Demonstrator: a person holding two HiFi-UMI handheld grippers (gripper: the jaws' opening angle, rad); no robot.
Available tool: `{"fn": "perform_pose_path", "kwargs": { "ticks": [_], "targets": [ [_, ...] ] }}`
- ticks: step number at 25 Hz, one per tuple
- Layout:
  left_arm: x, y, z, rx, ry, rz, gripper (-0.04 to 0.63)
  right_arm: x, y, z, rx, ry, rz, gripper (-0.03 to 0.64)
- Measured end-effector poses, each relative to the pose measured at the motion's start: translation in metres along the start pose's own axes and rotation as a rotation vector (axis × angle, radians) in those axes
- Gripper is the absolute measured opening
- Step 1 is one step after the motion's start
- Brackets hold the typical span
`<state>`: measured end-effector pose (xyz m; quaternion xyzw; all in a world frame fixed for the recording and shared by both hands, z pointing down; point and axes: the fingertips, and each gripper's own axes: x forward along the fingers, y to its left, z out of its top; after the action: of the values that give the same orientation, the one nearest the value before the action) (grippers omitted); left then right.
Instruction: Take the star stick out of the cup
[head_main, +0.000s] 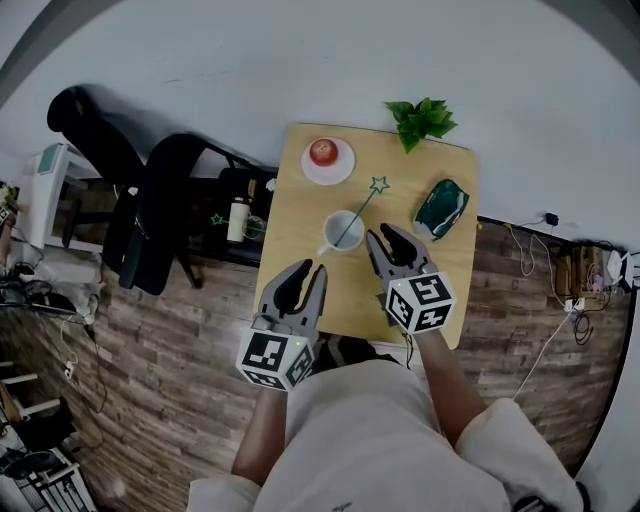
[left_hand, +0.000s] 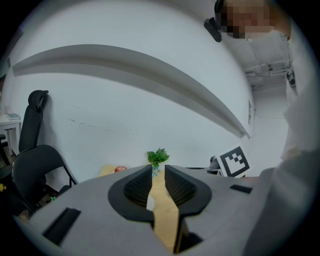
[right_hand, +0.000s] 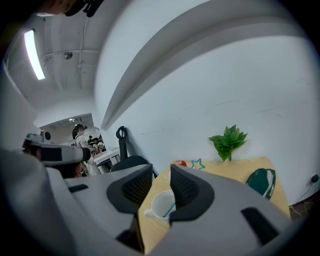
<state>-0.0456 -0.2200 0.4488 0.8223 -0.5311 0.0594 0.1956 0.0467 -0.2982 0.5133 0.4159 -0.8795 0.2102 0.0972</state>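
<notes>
A white cup (head_main: 342, 232) stands mid-table with the teal star stick (head_main: 362, 207) leaning out of it, its star (head_main: 379, 185) pointing to the far right. My right gripper (head_main: 385, 238) hovers just right of the cup, open, with nothing between its fingers. In the right gripper view, the cup (right_hand: 161, 204) and stick show through the gap of the right gripper (right_hand: 161, 172), and the star (right_hand: 198, 164) lies beyond. My left gripper (head_main: 305, 272) sits near the table's front left. The left gripper (left_hand: 158, 172) has a narrow gap and is empty.
A red apple on a white plate (head_main: 324, 152) sits at the table's far left, a green plant (head_main: 422, 120) at the far edge, and a dark green pouch (head_main: 441, 208) at the right. Black chairs (head_main: 160, 210) and a bottle (head_main: 237, 218) stand left of the table (head_main: 300, 200).
</notes>
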Motion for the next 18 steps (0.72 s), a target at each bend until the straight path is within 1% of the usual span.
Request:
{"fn": "perform_pose_path", "kwargs": {
  "ticks": [4,18],
  "targets": [
    [0.004,0.005,-0.006,-0.009,0.014,-0.008,0.06,0.01,-0.005,-0.007,0.02,0.005,-0.005,0.123],
    [0.025,0.035,-0.011,-0.015,0.065,-0.079,0.06,0.062,-0.031,-0.043,0.074,0.089,-0.13,0.126]
  ]
}}
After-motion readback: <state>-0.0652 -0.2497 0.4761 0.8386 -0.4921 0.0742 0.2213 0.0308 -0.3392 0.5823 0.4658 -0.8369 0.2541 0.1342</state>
